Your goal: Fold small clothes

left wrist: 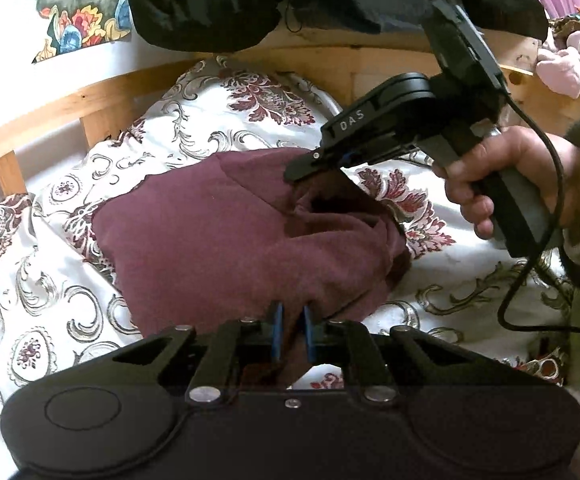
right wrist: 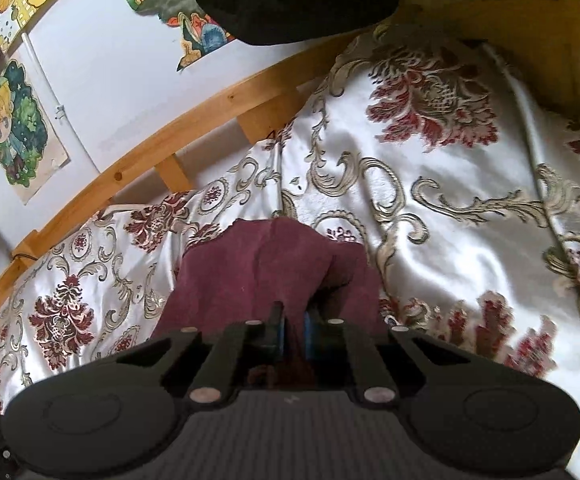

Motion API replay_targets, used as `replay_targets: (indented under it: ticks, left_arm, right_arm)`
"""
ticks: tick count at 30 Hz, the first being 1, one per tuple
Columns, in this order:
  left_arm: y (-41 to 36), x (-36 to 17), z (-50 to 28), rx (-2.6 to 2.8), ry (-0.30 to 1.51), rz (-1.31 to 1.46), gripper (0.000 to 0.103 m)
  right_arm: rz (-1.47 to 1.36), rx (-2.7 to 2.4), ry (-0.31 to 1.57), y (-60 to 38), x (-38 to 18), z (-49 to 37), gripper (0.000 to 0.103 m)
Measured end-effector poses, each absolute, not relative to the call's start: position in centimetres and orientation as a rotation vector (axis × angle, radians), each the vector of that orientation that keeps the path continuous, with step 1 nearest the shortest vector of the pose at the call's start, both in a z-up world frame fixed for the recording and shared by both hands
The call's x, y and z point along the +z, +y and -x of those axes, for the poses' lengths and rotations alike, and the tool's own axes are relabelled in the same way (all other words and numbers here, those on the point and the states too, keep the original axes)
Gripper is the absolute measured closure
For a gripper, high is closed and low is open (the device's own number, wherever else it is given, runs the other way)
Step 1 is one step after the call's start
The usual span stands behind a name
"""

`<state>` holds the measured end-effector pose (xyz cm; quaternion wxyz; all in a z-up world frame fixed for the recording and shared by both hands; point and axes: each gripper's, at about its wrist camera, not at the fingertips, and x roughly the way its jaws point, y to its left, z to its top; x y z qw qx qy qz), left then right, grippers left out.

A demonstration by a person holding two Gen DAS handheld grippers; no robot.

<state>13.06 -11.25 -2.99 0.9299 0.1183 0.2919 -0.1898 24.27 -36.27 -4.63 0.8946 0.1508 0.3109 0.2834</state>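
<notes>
"DAS" on right gripper (left wrist: 294,176) housing

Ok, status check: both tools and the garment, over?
Left tool shut on maroon garment, near edge. Right tool shut on far corner. Garment on floral bedspread. Nothing in the way.

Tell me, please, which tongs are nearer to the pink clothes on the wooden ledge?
Right. The right tongs grip the maroon garment's far edge, below the pink clothes; the left tongs grip its near edge.

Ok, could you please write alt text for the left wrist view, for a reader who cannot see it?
Both grippers are shut on a maroon cloth lying on a floral bedcover: the left gripper at its near edge, the right gripper, held in a hand, at its far right corner. A wooden bed rail runs behind.
</notes>
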Motion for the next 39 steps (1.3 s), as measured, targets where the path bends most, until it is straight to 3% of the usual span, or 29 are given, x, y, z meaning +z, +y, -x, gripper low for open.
replay_targets:
  ticks: [12,14,16,20,25,31,34,37,39]
  left_arm:
    - [-11.4,-3.8,-13.2,-0.407,0.638,-0.183,0.092]
    - [-11.3,-3.9,-13.3,-0.405,0.645,-0.170,0.092]
    - [-11.4,-3.9,-13.2,-0.404,0.645,-0.169,0.092]
    - [-11.6,-3.8,-13.5,-0.411,0.640,-0.160,0.096]
    - [-12.1,-3.5,-14.4,-0.453,0.641,-0.109,0.096]
    - [-13.0,-4.0,-14.0,-0.537,0.662,-0.105,0.096]
    - [-12.8,-3.9,-13.7,-0.554,0.647,-0.082,0.087]
    - [-12.2,-3.5,-13.8,-0.521,0.636,-0.042,0.070]
    - [-11.8,-3.4,-14.0,-0.475,0.635,-0.026,0.046]
  right_arm:
    - [-0.305,0.554,0.680,-37.1,-5.8,-23.9,0.093]
    - [-0.331,0.559,0.696,-37.2,-6.1,-24.2,0.087]
    - [-0.377,0.564,0.722,-37.6,-6.6,-24.7,0.087]
    - [-0.424,0.567,0.698,-38.4,-6.5,-24.7,0.096]
    - [-0.412,0.548,0.620,-38.9,-4.8,-24.1,0.096]
    - [-0.385,0.511,0.702,-39.3,-5.9,-24.7,0.096]
    - [-0.360,0.502,0.732,-39.1,-6.6,-25.0,0.096]
    - [-0.350,0.502,0.735,-39.0,-6.9,-25.1,0.096]
    - [-0.351,0.501,0.738,-39.0,-7.1,-25.2,0.096]
